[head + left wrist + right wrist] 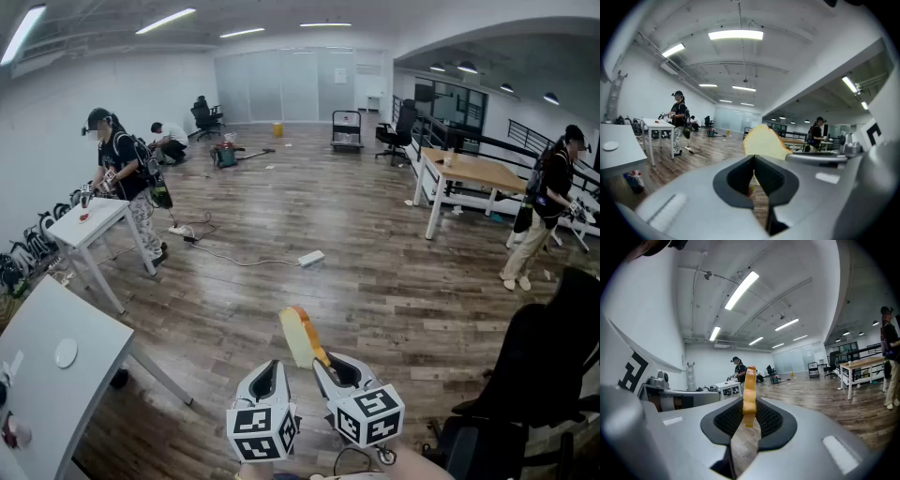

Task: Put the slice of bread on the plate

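Right fingers (776, 423): closed on the slice of bread (749, 385), pinching only its lower end. The slice stood upright and edge-on in the right gripper (749, 405).
Left fingers (780, 178): drawn together with nothing between them. The left gripper (753, 163) was idle just beside the right one.
Bread: in the air above the wooden floor (375, 281). Most of it stuck out past the fingertips, and in the head view it leaned a little to the left.
Plate: small white plate (66, 352) on the white counter (42, 398) at far left, well apart from the bread.
Stage, my reading: mid-carry, with the set-down not yet begun.
Risk 1: the hold on a soft slice was thin. I judged that a quick swing toward the counter could make it flop, tear at the pinch or slip to the floor.
Risk 2: squeezing harder to prevent that would crush the crumb.
Risk 3: released upright, the slice could land on its edge and topple off the plate's rim. It wanted laying flat first.
Risk 4: small items (11, 431) at the counter's near corner, which I could not identify, might be clipped on a low approach.
Surroundings: other people worked at separate tables, well clear.
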Available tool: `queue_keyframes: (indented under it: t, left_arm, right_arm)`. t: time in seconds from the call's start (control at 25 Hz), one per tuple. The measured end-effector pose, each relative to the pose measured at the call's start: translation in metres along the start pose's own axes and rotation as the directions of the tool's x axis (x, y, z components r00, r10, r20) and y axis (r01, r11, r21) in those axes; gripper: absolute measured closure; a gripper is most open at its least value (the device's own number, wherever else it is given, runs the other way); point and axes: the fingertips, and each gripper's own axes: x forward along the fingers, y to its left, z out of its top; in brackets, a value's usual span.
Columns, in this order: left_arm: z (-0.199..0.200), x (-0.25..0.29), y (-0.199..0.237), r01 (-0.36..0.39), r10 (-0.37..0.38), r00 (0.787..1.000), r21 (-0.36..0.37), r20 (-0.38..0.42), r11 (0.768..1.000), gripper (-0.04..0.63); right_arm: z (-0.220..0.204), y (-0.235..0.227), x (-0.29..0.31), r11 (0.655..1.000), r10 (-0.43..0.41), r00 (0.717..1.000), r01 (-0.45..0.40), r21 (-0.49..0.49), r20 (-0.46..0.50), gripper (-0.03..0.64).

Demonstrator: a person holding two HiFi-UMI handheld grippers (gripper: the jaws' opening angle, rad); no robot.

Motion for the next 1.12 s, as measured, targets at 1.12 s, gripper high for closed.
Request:
queue_keyframes:
  t: [1.12]
  left_arm:
    - [0.027,-0.200,0.472,-0.564,0.570,0.822,-0.148,0.000,0.813,0.588]
  right_arm:
    - [0.000,0.422,0.282,0.854,0.515,0.850,-0.520,-0.017,-0.112,0.535]
